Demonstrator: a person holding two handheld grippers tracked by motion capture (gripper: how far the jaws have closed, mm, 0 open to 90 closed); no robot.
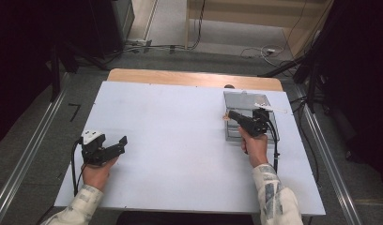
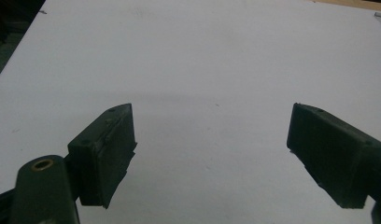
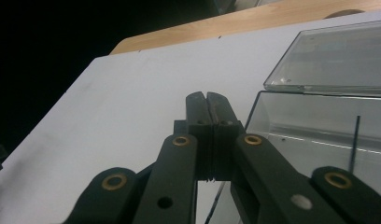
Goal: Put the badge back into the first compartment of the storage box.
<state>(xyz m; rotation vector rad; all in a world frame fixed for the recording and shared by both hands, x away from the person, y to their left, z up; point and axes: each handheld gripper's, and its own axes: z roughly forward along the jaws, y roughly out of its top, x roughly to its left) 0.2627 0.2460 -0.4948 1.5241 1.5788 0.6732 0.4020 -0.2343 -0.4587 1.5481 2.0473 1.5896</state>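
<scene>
Closed, seemingly empty, right gripper sits just beside clear box, at its left wall.

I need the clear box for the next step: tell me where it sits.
In the high view the clear plastic box sits at the table's far right, lid open, with the shut right gripper at its left edge.

White sheet covers bench, under both tools. Bare wood strip of bench shows along far edge, well beyond tools. Grey floor past that w/ loose cables. Metal rails run along floor outside each tool, L & R of bench. Dark stands far-left, well apart from left tool.
</scene>
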